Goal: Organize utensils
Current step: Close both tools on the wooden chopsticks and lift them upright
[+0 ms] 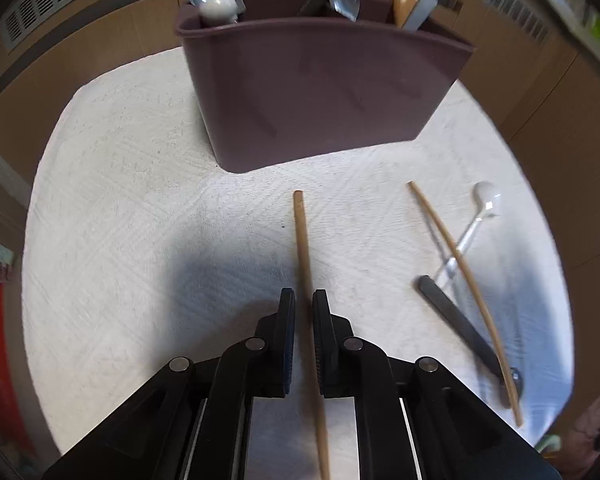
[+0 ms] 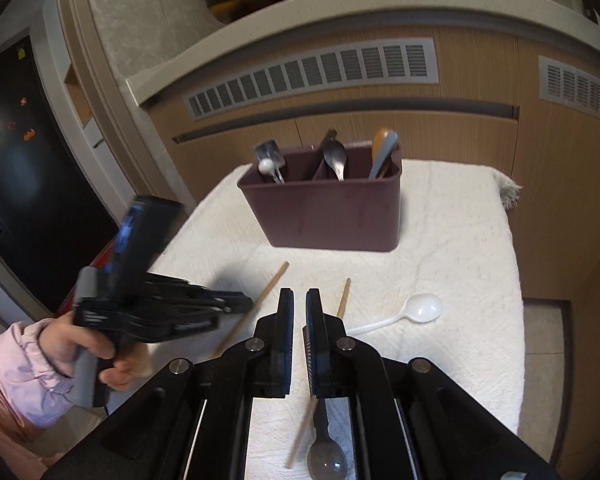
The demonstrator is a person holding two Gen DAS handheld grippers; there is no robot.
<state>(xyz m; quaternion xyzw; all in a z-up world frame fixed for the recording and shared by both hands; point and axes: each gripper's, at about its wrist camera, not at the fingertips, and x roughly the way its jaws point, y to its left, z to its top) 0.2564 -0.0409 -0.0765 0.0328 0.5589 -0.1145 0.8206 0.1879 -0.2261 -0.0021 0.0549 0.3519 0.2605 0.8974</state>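
A maroon utensil caddy (image 1: 316, 92) stands on the white cloth (image 1: 140, 200), with spoons and handles in its compartments; it also shows in the right wrist view (image 2: 332, 212). My left gripper (image 1: 303, 300) is shut on a wooden chopstick (image 1: 302, 232) that points toward the caddy; the right wrist view shows this gripper (image 2: 242, 305) from the side, holding the chopstick (image 2: 268, 288). A second chopstick (image 1: 464, 276), a white plastic spoon (image 1: 485, 200) and a dark-handled metal spoon (image 1: 460, 320) lie to the right. My right gripper (image 2: 299, 300) is nearly closed and empty, above the second chopstick (image 2: 343, 300) and the metal spoon (image 2: 326, 460).
The white spoon (image 2: 418, 310) lies right of my right gripper. Wooden cabinets with vent grilles (image 2: 312, 76) rise behind the table. The cloth's fringed corner (image 2: 508, 192) marks the table's far right edge. A black fridge (image 2: 24, 184) stands at the left.
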